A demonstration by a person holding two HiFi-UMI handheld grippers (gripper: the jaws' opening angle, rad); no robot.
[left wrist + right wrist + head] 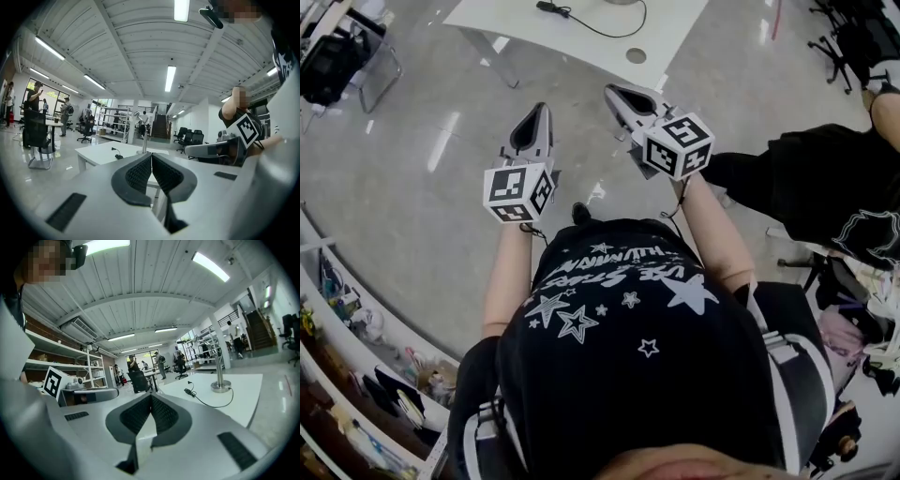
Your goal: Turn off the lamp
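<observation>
I hold both tools out in front of me over the glossy grey floor [412, 187], well short of the white worktop [581, 37]. My left gripper [151, 155] has its fingers [138, 174] pressed together with nothing between them. My right gripper [150, 395] is the same: its ribbed fingers [164, 414] meet at the tips and hold nothing. From the head view the two tools sit side by side, the left one's marker cube [518, 190] lower and the right one's marker cube [677, 145] a little farther forward, both pointing toward the worktop.

The lamp [220, 380] stands on that worktop, a thin metal pole on a round base, well apart from both grippers. A black cable [213, 404] curls from the base across the white top to a small black block [190, 392] near the edge. Whether the lamp is lit I cannot tell. Open shelves [356, 375] line the wall at my left.
</observation>
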